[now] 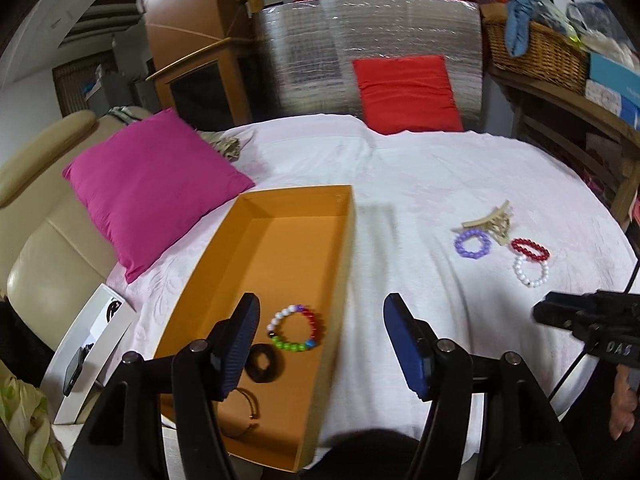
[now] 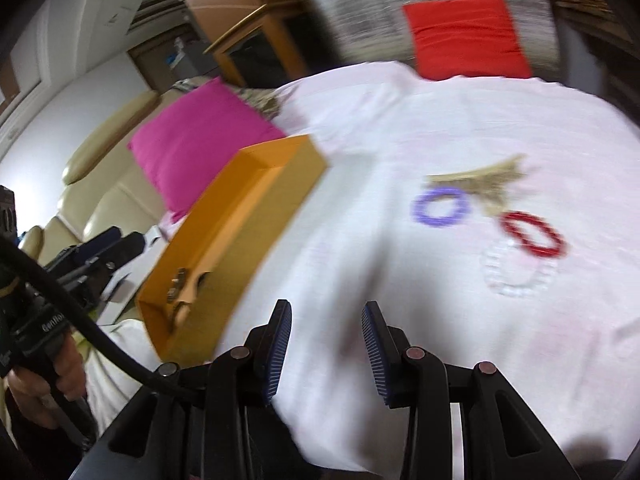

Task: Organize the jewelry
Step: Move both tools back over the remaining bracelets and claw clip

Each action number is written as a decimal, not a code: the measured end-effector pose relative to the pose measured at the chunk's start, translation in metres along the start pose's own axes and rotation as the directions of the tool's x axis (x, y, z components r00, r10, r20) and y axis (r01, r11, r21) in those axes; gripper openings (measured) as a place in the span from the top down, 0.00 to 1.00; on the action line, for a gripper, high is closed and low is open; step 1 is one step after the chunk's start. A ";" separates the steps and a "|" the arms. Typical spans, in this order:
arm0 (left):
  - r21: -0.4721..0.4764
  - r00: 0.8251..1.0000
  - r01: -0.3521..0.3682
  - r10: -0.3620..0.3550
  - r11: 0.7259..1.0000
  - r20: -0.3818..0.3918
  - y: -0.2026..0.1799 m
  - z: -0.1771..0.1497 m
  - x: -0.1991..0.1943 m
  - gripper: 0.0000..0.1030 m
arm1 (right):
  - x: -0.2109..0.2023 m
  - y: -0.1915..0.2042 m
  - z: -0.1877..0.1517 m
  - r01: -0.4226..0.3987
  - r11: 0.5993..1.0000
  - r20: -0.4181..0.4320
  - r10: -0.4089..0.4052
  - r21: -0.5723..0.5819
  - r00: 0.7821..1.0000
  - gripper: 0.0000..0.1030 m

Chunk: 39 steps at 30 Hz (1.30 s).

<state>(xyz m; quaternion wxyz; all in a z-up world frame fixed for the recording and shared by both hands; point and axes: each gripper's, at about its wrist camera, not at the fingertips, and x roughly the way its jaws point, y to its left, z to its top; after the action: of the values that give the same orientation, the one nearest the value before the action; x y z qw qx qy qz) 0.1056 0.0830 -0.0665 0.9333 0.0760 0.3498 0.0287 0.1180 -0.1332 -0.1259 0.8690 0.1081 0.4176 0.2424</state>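
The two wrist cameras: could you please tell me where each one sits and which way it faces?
Left wrist: on the left gripper, tilted down over the orange box with its mixed-colour bracelet; the right gripper shows at the right edge.
Right wrist: on the right gripper, tilted down at the white cloth; the left gripper and hand show at left.
Shared: box, purple bracelet, red bracelet.

White-sheeted bed (image 1: 420, 168) carries an open orange box (image 1: 256, 280), a magenta pillow (image 1: 156, 184), a red pillow (image 1: 408, 92), and a beige hair claw (image 1: 490, 222) right by purple (image 1: 473, 242), red (image 1: 530, 250) and white (image 1: 531, 272) bead bracelets.
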 end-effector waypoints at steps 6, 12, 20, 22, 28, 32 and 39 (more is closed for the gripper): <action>0.031 1.000 0.000 0.001 1.000 -0.013 -0.023 0.001 0.000 0.37 | -0.035 -0.045 -0.011 0.069 0.997 0.042 -0.071 0.044 0.997 0.62; 0.055 1.000 -0.007 0.008 0.998 -0.021 -0.040 0.003 -0.002 0.36 | -0.046 -0.065 -0.014 0.065 0.993 0.075 -0.072 0.098 0.995 0.62; 0.070 1.000 -0.002 0.004 0.998 -0.019 -0.062 0.007 -0.004 0.36 | -0.056 -0.083 -0.021 0.091 0.990 0.088 -0.101 0.112 0.991 0.62; 0.081 1.000 -0.001 0.002 0.997 -0.016 -0.069 0.008 -0.005 0.36 | -0.062 -0.091 -0.024 0.096 0.987 0.091 -0.108 0.129 0.990 0.62; 0.122 1.000 0.007 -0.006 0.993 -0.010 -0.091 0.011 -0.007 0.36 | -0.079 -0.113 -0.030 0.116 0.978 0.109 -0.136 0.175 0.985 0.62; 0.141 1.000 0.012 -0.011 0.990 -0.008 -0.104 0.013 -0.009 0.36 | -0.088 -0.126 -0.034 0.125 0.972 0.118 -0.150 0.201 0.982 0.62; 0.175 1.000 0.013 -0.013 0.984 -0.003 -0.120 0.016 -0.011 0.36 | -0.096 -0.136 -0.037 0.133 0.967 0.123 -0.162 0.216 0.979 0.62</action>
<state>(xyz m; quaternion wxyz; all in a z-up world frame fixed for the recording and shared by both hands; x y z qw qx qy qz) 0.1075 -0.0388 -0.0667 0.9229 0.1556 0.3522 -0.0082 0.0833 -0.2997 -0.1374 0.8958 0.1832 0.3855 0.1239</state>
